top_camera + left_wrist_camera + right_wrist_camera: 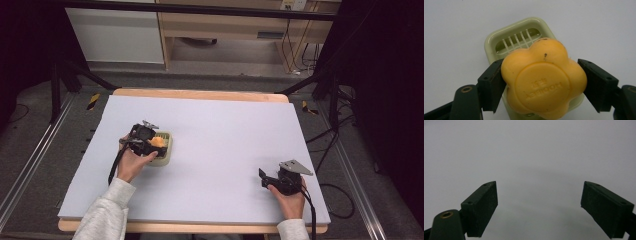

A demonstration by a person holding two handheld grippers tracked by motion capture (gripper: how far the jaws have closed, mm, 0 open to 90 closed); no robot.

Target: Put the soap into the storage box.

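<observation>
Tabletop: pale lilac-grey sheet over a wooden board; bare wood shows along its far and near edges.

Soap dish: pale green, rounded-rectangular, with a slatted drain floor. It sits on the left half of the tabletop, about midway between the near and far edges, just beside the left hand.

Soap dish contents: the slats at its far end are bare. The rest of the dish is covered by the soap, so whether the soap touches the floor of the dish or is held just above it cannot be told.

Soap: orange-yellow, flower-shaped bar with rounded lobes. It has a raised round disc with embossed lettering on the face towards the camera and a few dark specks on top. It lies over the near part of the soap dish.

Left gripper: held in the left hand, over the soap dish. Its jaws are clamped on the soap, one pad on each side of the bar.

Right gripper: held in the right hand at the near right of the tabletop, well apart from the soap dish. Its jaws stand wide apart with bare tabletop between them.
</observation>
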